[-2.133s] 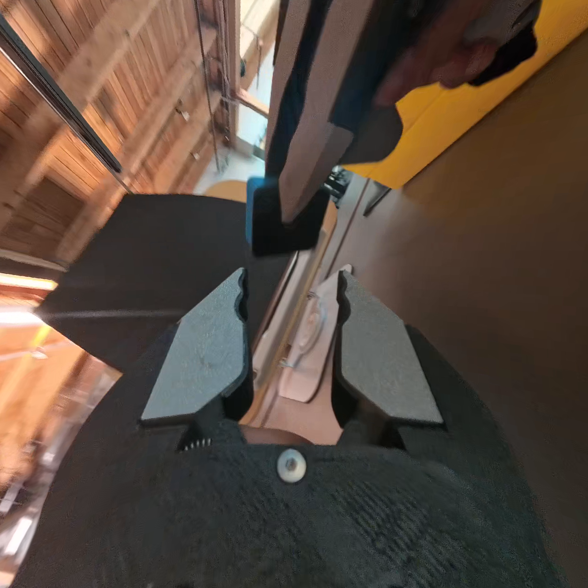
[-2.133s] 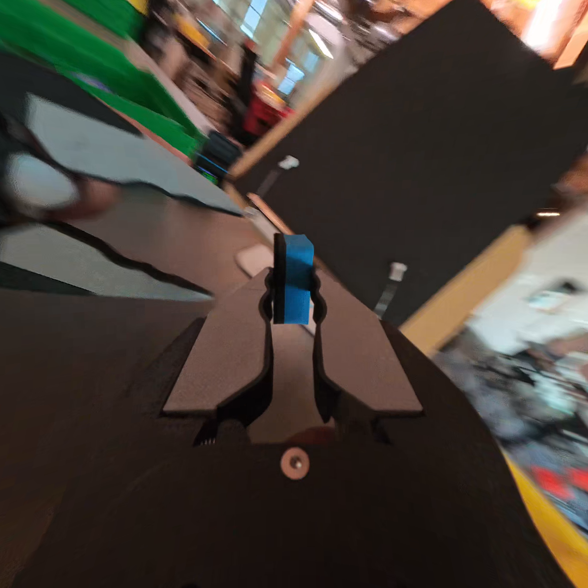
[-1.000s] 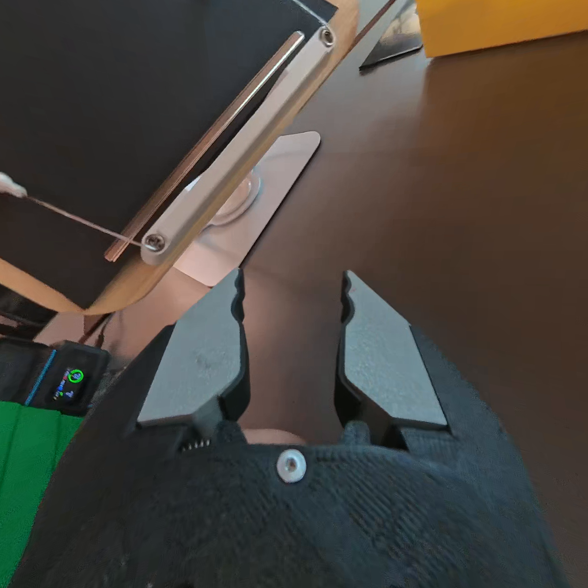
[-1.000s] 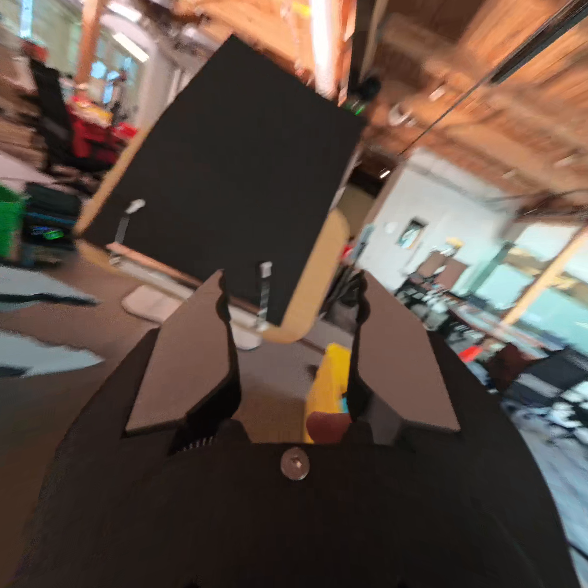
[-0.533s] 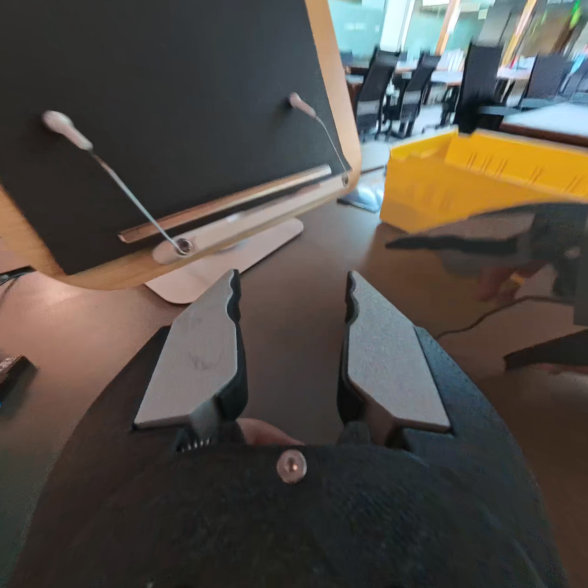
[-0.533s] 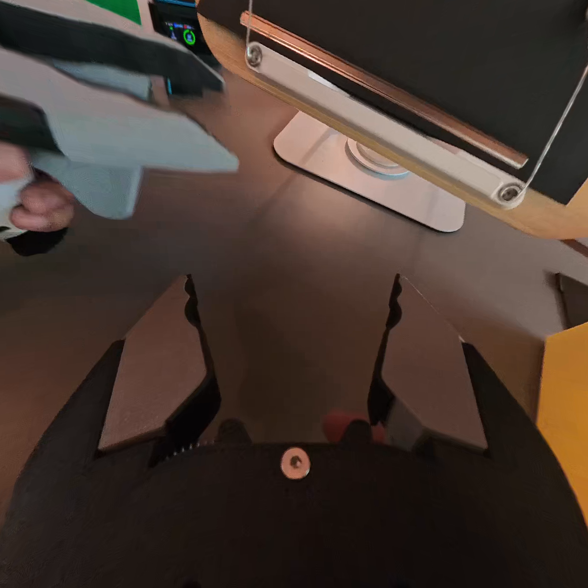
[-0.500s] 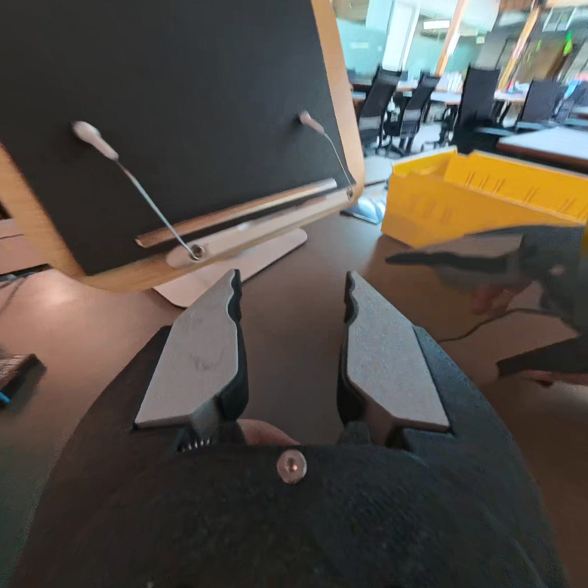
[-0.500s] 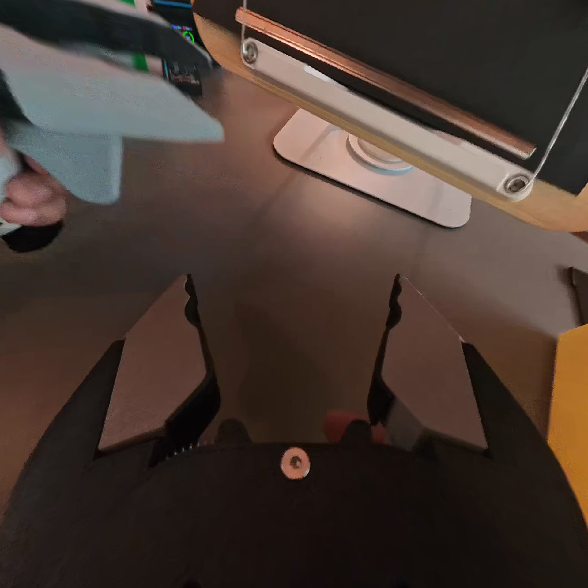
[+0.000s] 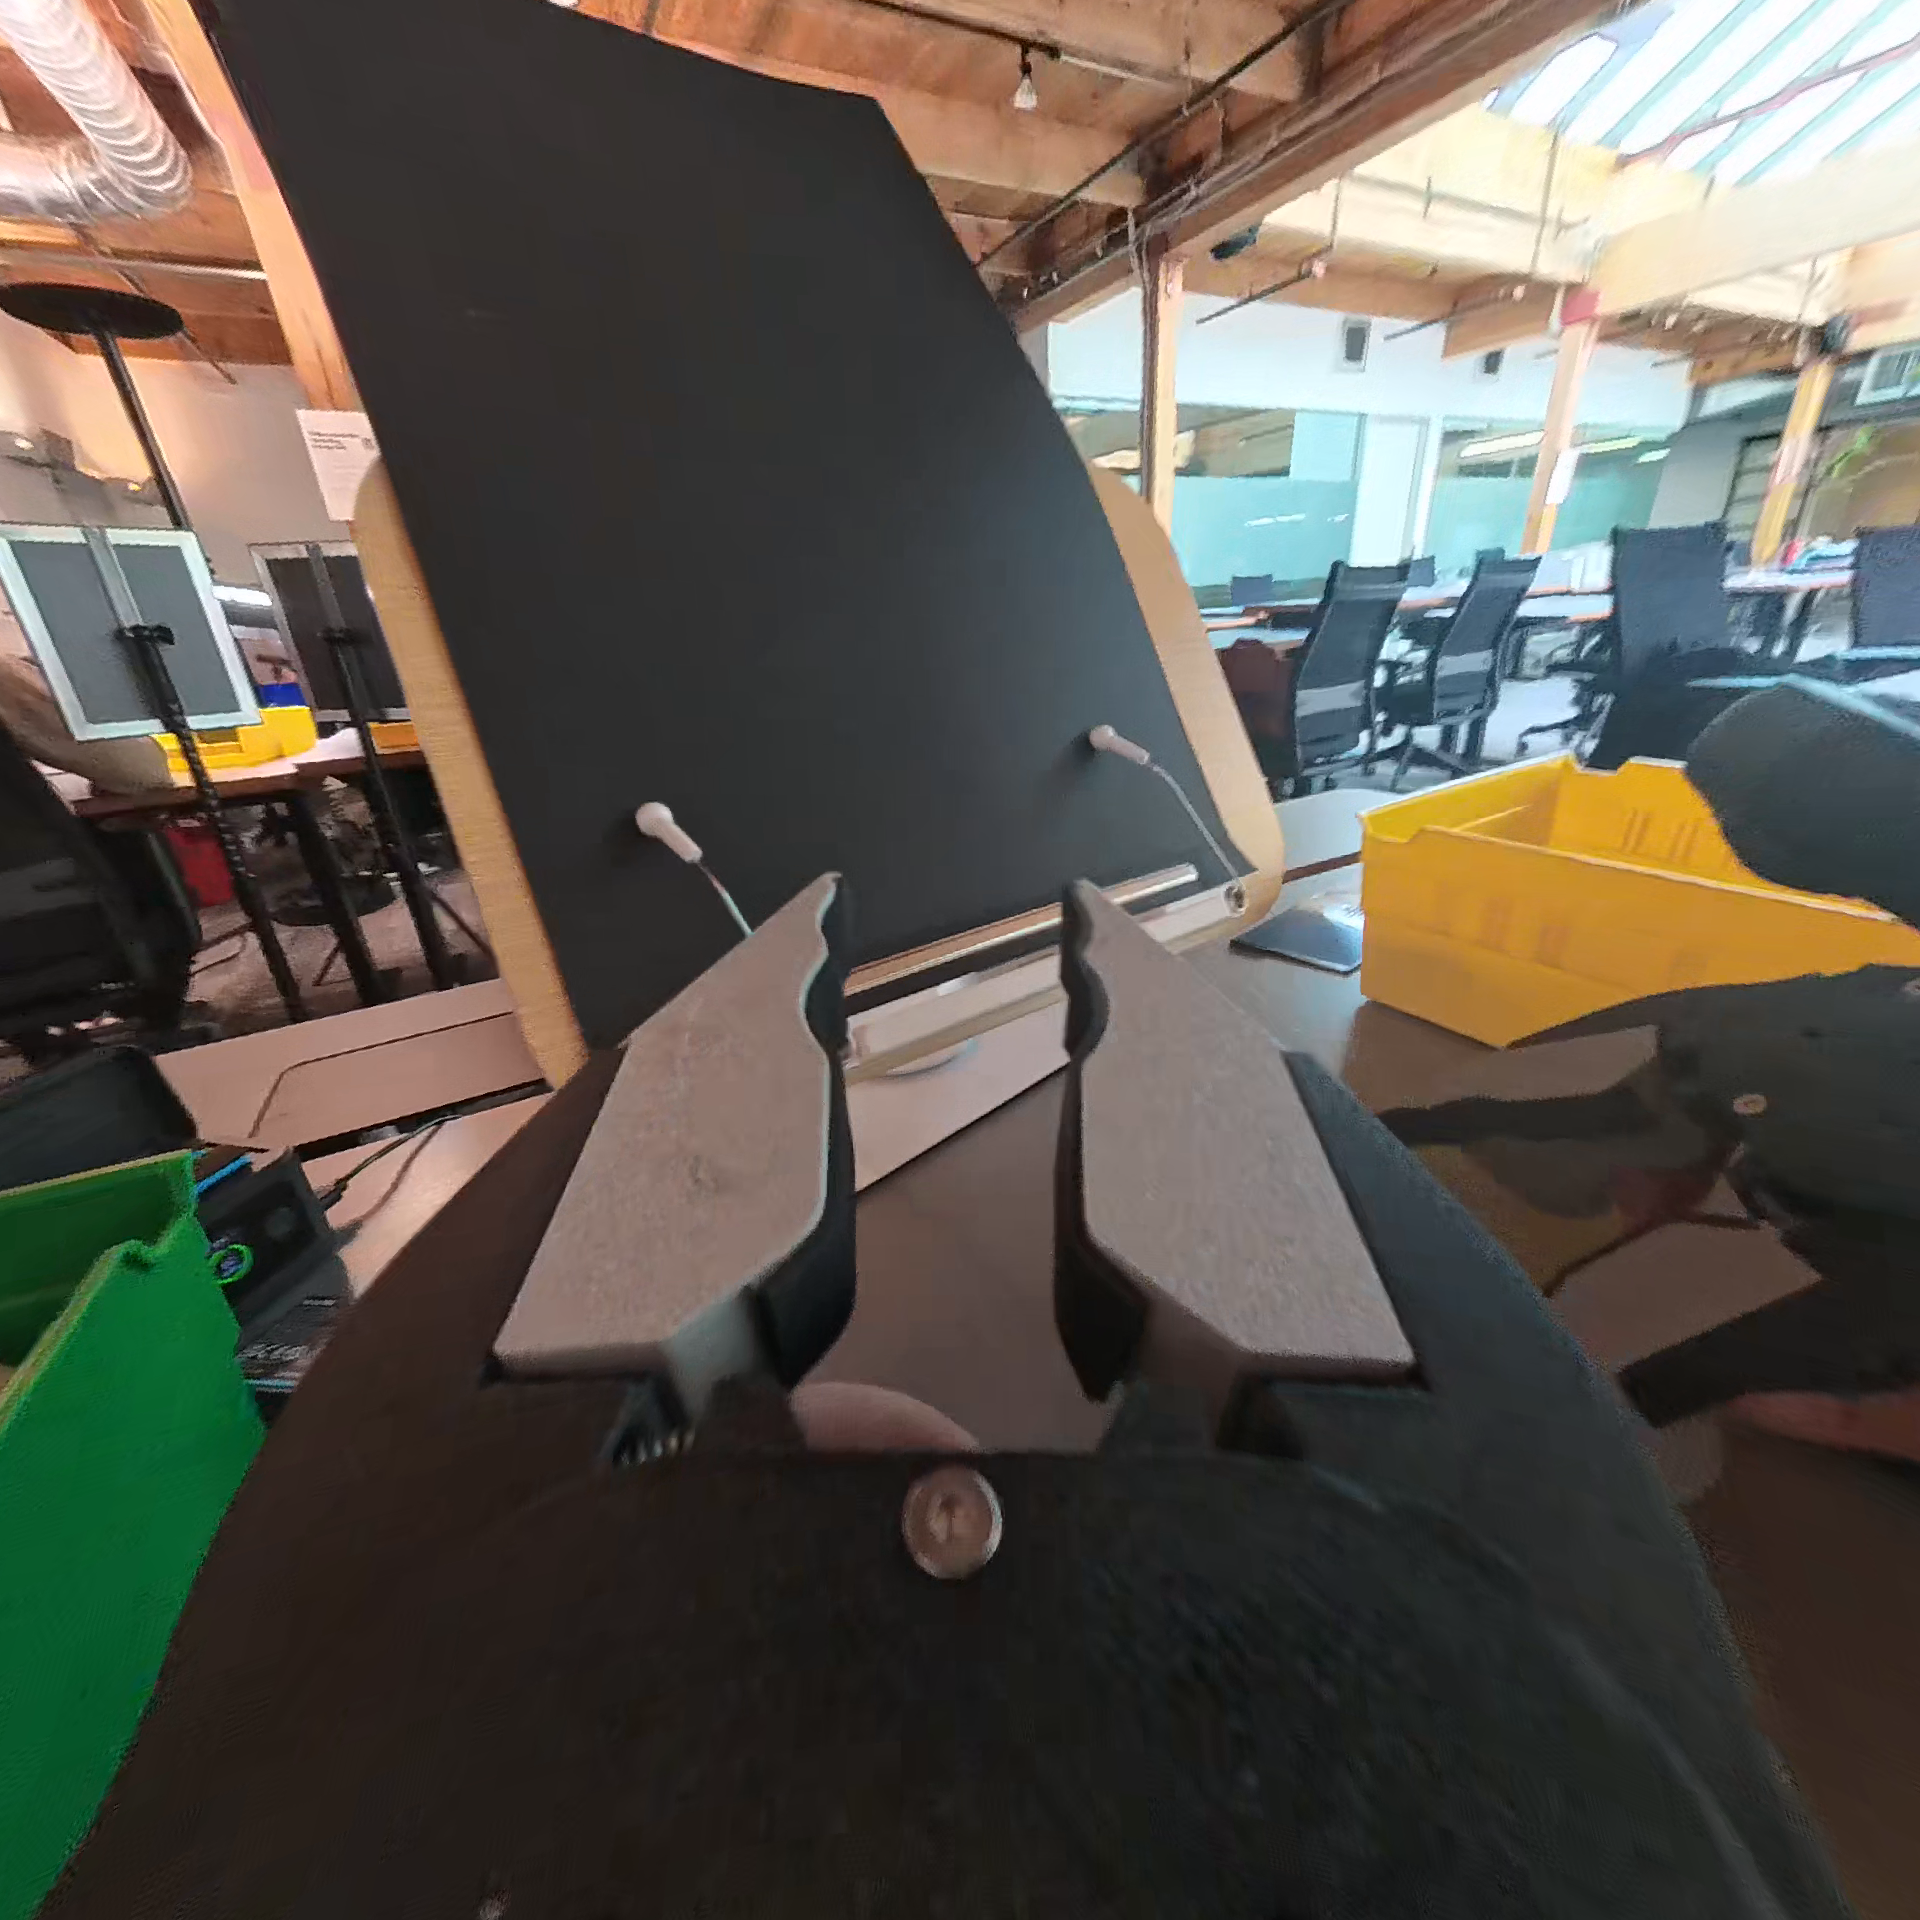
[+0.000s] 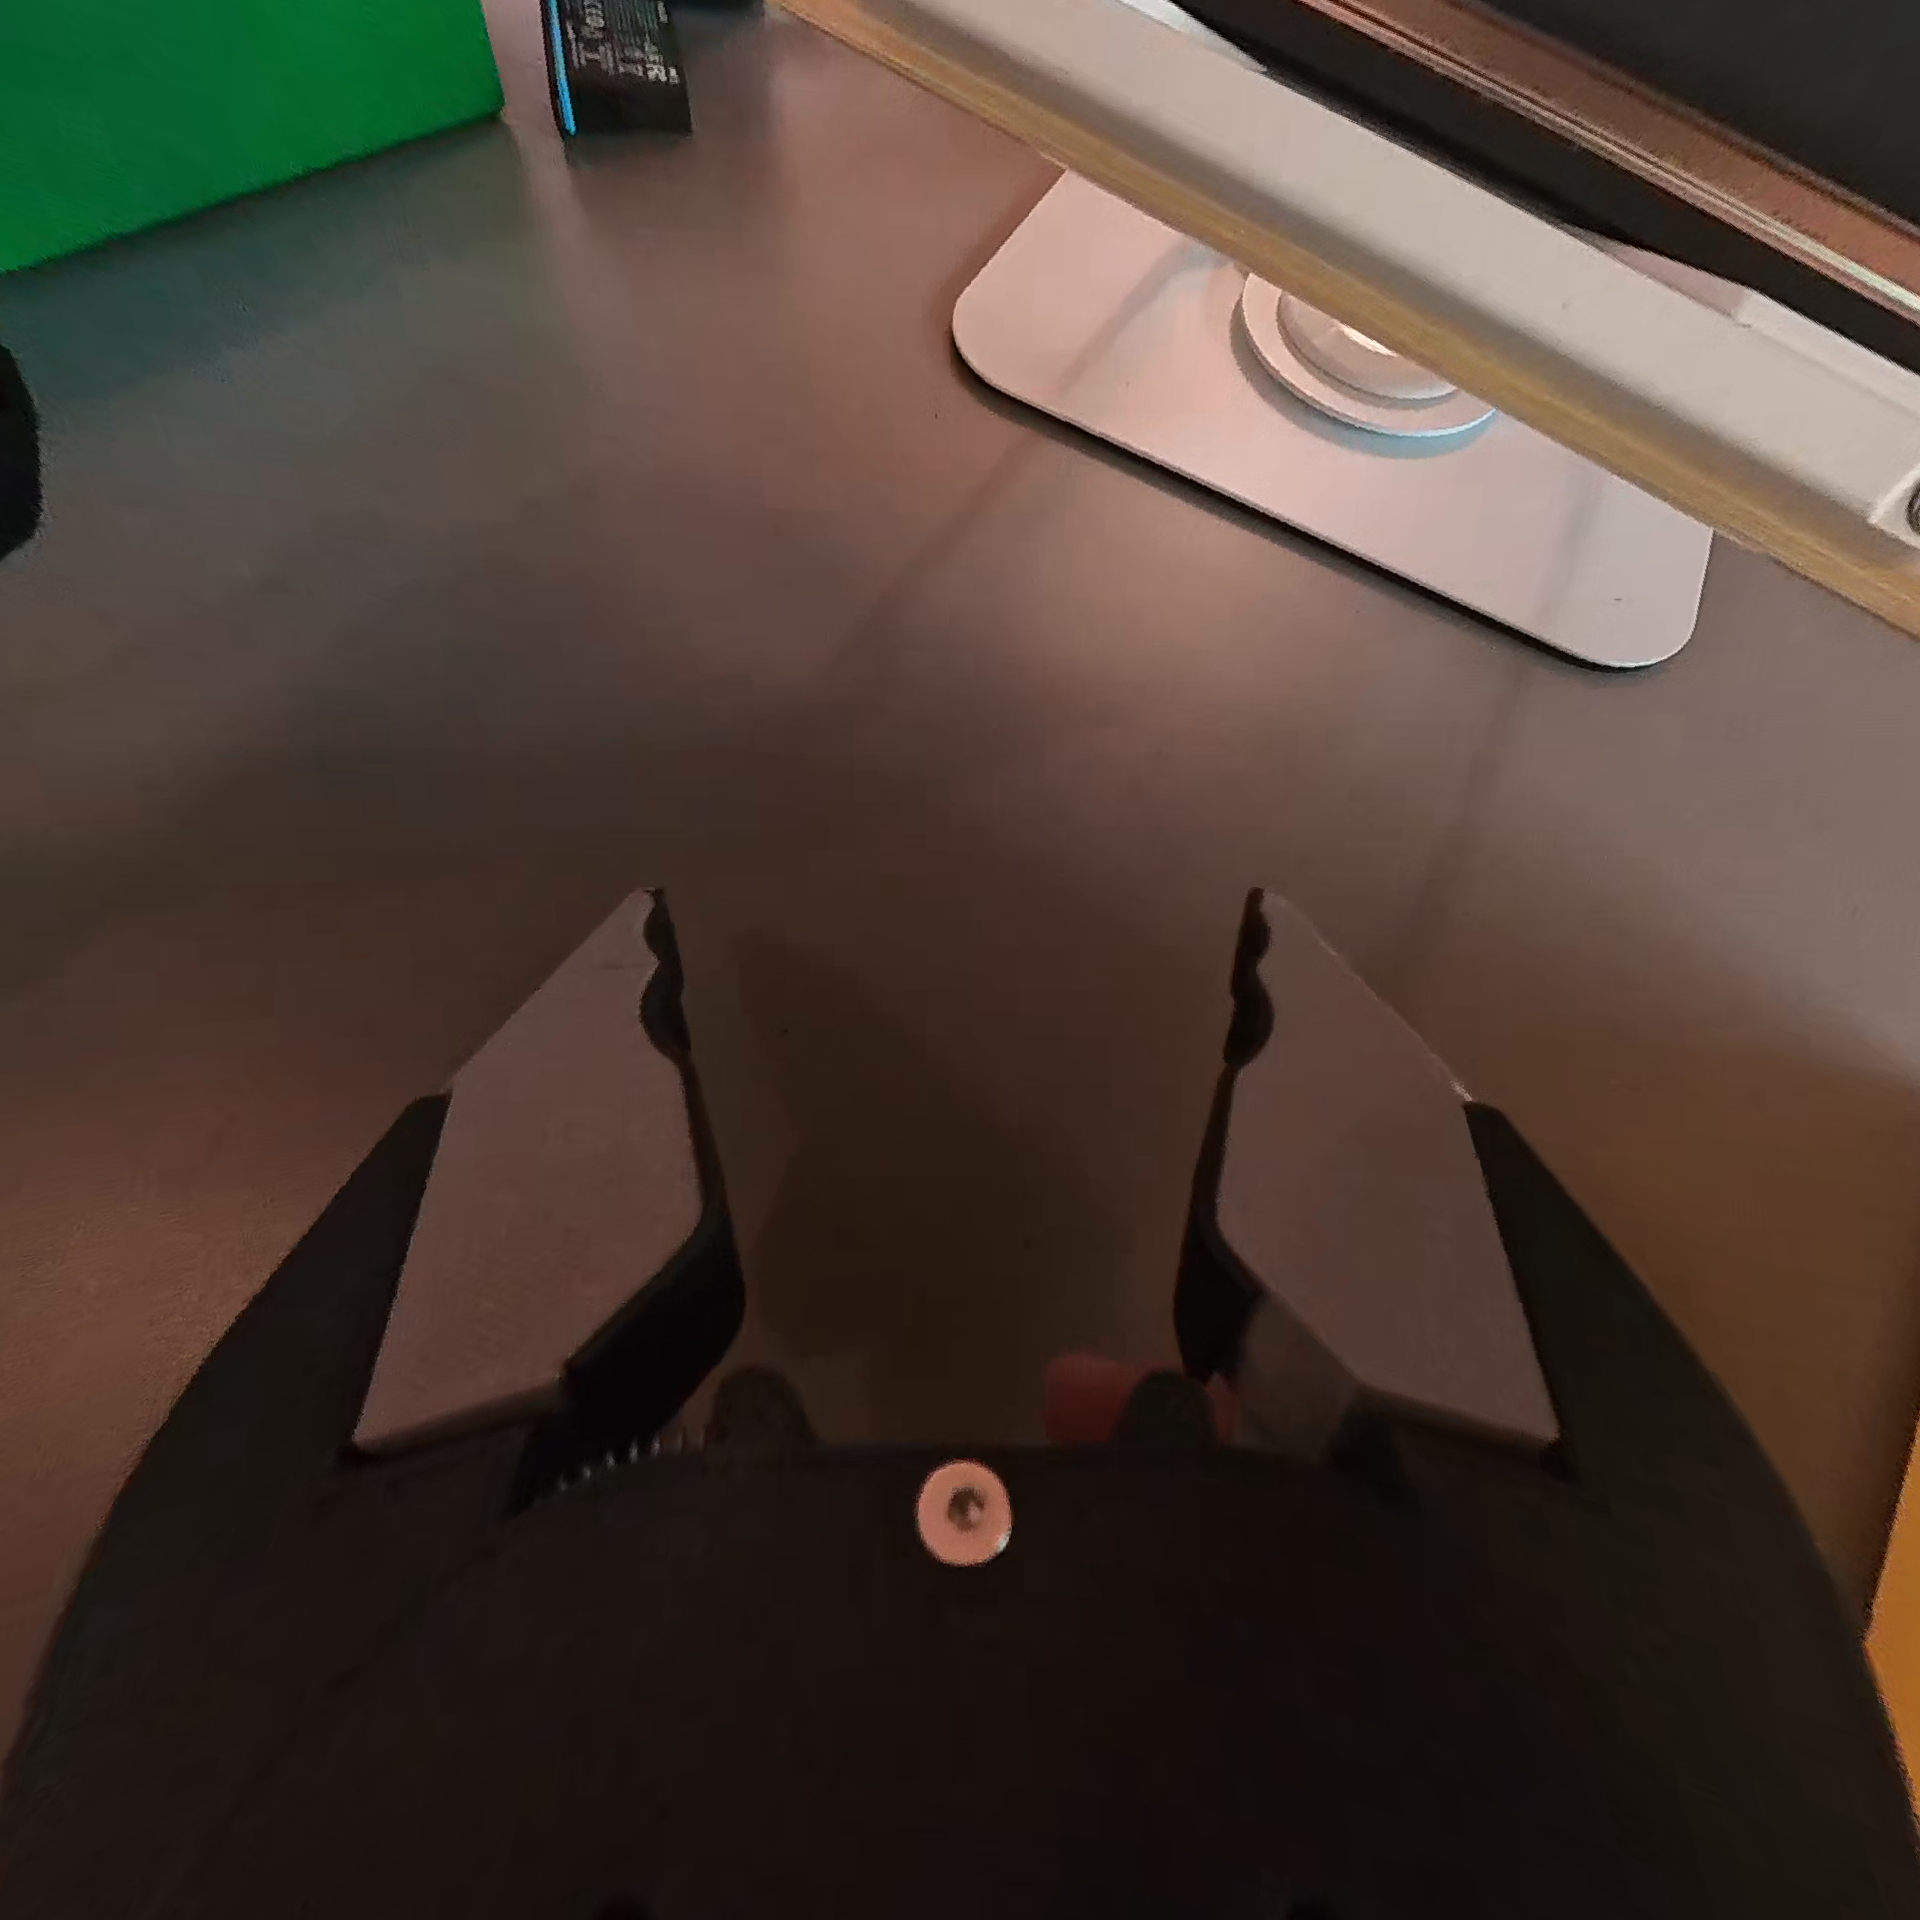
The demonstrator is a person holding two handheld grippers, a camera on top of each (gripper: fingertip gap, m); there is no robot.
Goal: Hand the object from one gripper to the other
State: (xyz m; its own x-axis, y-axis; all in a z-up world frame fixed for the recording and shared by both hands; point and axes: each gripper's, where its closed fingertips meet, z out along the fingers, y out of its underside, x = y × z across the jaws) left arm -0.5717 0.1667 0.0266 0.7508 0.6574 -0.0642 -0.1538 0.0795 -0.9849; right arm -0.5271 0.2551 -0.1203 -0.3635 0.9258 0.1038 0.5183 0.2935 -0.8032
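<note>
While both grippers gape — left gripper (image 9: 951, 904) | right gripper (image 10: 956, 904) | stand (image 10: 1351, 457) ahead

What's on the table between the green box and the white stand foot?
In the right wrist view, only a small black device sits beside the green box. From there to the white stand base, the dark table is bare.

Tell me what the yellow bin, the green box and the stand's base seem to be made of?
Yellow bin: glossy moulded plastic, judging by its ribbed walls and sheen. Green box: matte plastic, with fine layer lines, possibly 3D printed. Base: probably brushed metal, pale silver with a soft glow and rounded corners.
</note>
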